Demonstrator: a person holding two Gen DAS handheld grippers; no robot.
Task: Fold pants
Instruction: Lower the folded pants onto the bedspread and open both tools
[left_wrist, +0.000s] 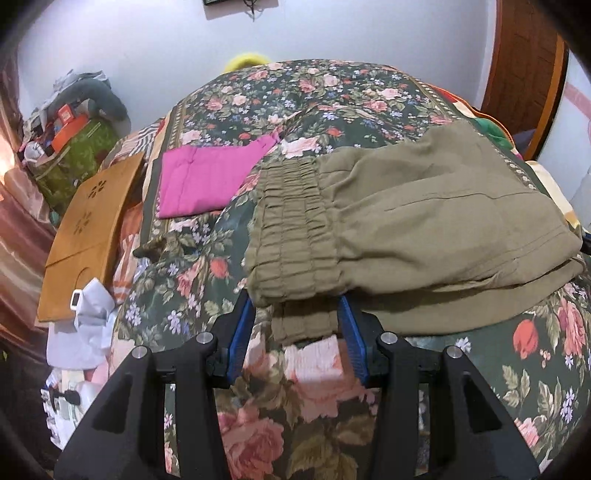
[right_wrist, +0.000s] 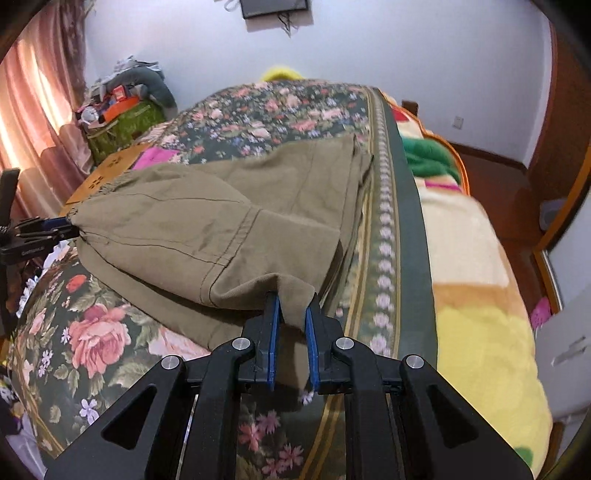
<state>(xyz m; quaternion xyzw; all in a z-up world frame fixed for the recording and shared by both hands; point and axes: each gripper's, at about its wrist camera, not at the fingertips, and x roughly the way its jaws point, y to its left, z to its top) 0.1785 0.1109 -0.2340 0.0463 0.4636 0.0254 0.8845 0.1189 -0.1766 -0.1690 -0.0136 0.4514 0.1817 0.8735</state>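
Olive-green pants (left_wrist: 424, 221) lie folded on the floral bedspread, the gathered elastic waistband (left_wrist: 291, 229) toward my left gripper. My left gripper (left_wrist: 297, 299) has its blue-padded jaws wide apart, either side of the waistband's near edge, not clamped on it. In the right wrist view the pants (right_wrist: 207, 221) spread across the bed, and my right gripper (right_wrist: 291, 299) is shut on a bunched hem corner (right_wrist: 293, 286) at the near edge. The left gripper also shows at the far left of that view (right_wrist: 55, 229), at the waistband end.
A folded magenta cloth (left_wrist: 207, 181) lies on the floral bedspread (left_wrist: 280, 391) beyond the waistband. A brown wooden board (left_wrist: 88, 236) and white clutter sit at the left bed edge. A yellow and cream blanket (right_wrist: 480, 295) lies on the right. Piled bags stand by the curtain.
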